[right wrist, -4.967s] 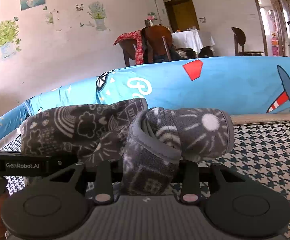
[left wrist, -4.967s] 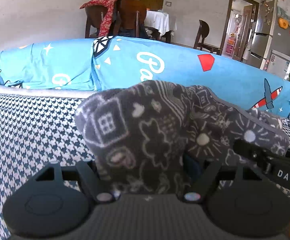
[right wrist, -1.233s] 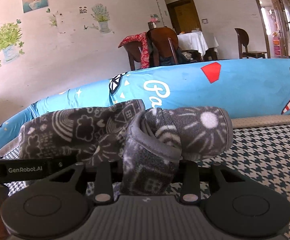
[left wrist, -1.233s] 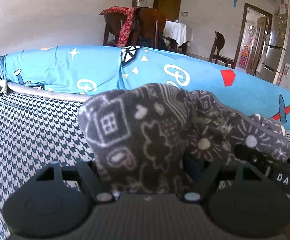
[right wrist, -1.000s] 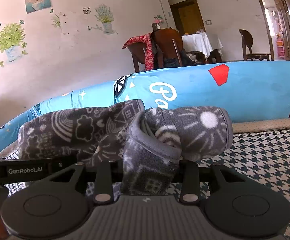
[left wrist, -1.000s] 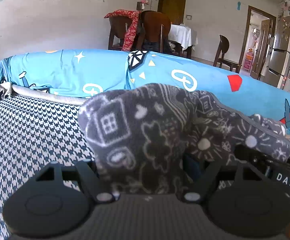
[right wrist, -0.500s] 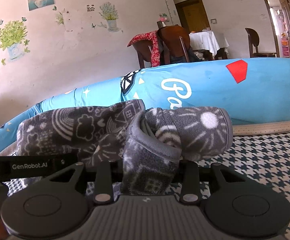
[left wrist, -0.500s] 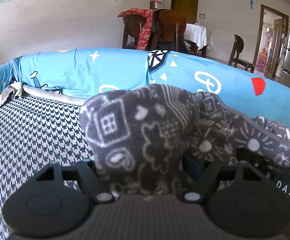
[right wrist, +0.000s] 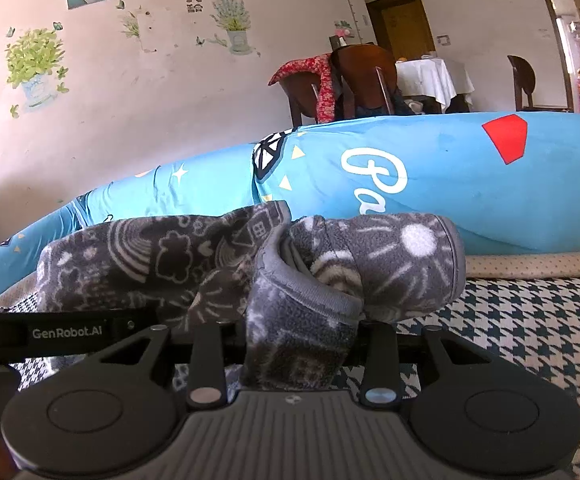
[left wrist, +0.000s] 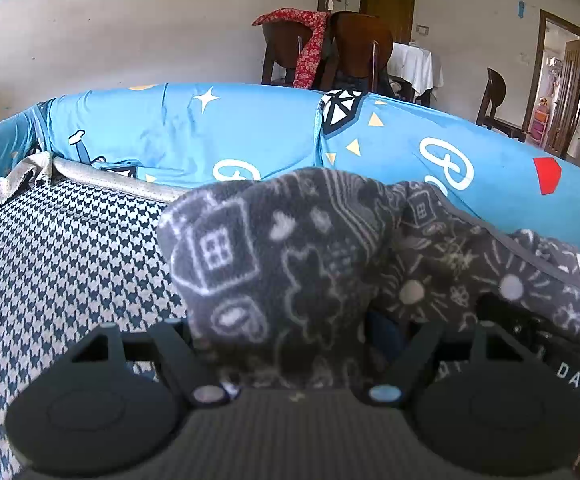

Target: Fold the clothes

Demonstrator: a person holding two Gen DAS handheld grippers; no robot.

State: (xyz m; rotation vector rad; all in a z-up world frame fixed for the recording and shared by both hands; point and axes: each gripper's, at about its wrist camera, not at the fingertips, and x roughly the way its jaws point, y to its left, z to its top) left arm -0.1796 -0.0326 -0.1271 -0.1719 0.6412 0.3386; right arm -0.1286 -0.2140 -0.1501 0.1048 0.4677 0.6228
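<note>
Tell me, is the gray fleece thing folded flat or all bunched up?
Bunched up. The gray patterned fleece garment bulges in rumpled lumps between both grippers' jaws, held above the houndstooth cover, not lying flat.

pale, scuffed wall (right wrist: 162, 92) with plant and picture stickers (right wrist: 36, 66). brown door (left wrist: 387, 8) at the far end, open doorway (left wrist: 561, 80) to the right. dark wooden chairs (right wrist: 363, 82), red patterned cloth (right wrist: 321, 76) draped over one, beside a white-clothed table (right wrist: 433, 74). bright, probably daylight.

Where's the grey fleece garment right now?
The grey fleece garment is bunched between both tools, left tool and right tool, above the houndstooth surface.
</note>
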